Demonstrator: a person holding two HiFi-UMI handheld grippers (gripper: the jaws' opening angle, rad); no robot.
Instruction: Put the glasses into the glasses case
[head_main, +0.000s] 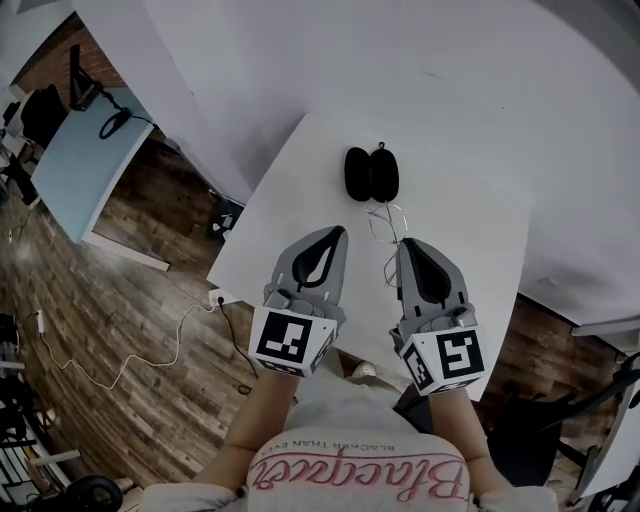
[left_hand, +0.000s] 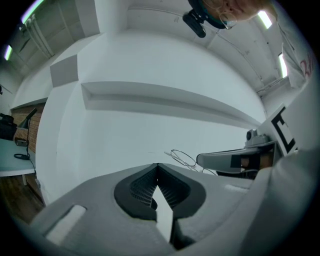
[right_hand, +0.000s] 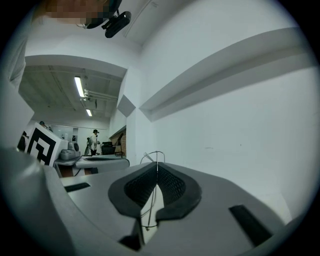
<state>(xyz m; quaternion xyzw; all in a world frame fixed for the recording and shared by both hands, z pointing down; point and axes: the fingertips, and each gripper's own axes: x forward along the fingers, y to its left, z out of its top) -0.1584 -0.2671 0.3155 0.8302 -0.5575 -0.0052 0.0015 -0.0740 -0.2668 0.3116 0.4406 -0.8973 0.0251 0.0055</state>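
A white table stood against a white wall, and a long ledge ran along that wall. Dark wooden floor spread out to the left. A white cable wandered across the boards, and a black cable dropped from near a small white plug by the table's corner. Further left stood a pale blue desk with a looped black cord lying on it, and a black chair just beside it. Far down the room, strip lights glowed on the ceiling above a standing person.
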